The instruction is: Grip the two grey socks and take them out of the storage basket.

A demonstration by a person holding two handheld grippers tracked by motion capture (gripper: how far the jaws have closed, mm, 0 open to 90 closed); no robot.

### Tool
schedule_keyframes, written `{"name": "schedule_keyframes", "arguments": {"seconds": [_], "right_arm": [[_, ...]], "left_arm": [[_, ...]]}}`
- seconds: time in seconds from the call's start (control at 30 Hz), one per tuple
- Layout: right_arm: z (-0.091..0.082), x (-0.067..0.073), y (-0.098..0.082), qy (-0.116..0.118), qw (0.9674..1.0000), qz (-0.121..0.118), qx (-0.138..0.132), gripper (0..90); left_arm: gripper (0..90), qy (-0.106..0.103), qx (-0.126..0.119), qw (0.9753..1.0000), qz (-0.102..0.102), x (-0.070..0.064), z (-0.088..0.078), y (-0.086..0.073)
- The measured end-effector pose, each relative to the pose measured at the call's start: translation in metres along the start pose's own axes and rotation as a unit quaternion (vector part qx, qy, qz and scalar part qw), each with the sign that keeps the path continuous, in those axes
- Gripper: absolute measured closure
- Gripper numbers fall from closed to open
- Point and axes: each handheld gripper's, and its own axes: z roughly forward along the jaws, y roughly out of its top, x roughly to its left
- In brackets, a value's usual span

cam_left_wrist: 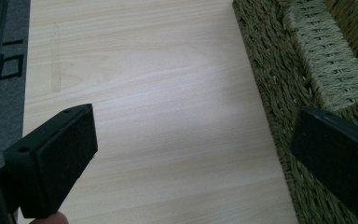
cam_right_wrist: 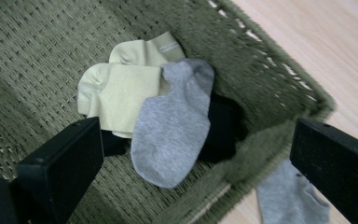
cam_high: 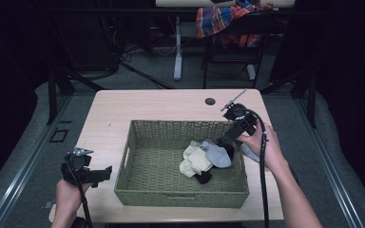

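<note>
Your right gripper (cam_high: 225,142) hangs over the right end of the woven basket (cam_high: 180,197), jaws spread wide with nothing between them. In the right gripper view they frame the pile below without touching it. Your left gripper (cam_high: 107,172) sits on the table (cam_high: 161,104) just left of the basket, also released and empty; its jaws stand apart over bare wood, with the basket's outer wall beside the right jaw.

In the basket lies a grey sock (cam_right_wrist: 172,123) draped across a pair of pale yellow socks (cam_right_wrist: 121,88). Under them sits something black (cam_right_wrist: 221,128), mostly covered; you cannot tell from here whether it is one sock or two. A second grey sock (cam_right_wrist: 291,198) lies outside on the table, just beside the basket's right wall; in the high view your right hand (cam_high: 261,145) hides most of it, and in the right gripper view the frame edge and the right jaw cut it off.

The upper yellow sock carries a small grey printed mark near its cuff (cam_right_wrist: 168,46), too blurred to read. Dark markings on the floor (cam_left_wrist: 9,65) beside the table in the left gripper view are cut off and illegible. The far room is dim; a plaid cloth (cam_high: 228,21) hangs over a chair there.
</note>
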Motion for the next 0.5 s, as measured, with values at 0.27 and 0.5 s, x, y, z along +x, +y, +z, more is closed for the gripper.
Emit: {"name": "schedule_keyframes", "arguments": {"seconds": [0.27, 0.5], "right_arm": [[0.024, 0.014, 0.01, 0.0, 0.9995, -0.023, 0.02, 12.9], [0.045, 0.022, 0.018, -0.004, 0.9984, -0.032, 0.047, 16.0]], "left_arm": [[1.0, -0.002, 0.003, 1.0, 0.002, 0.0, 0.0, 0.0], [1.0, -0.002, 0.004, 1.0, 0.002, 0.0, 0.0, 0.0]]}}
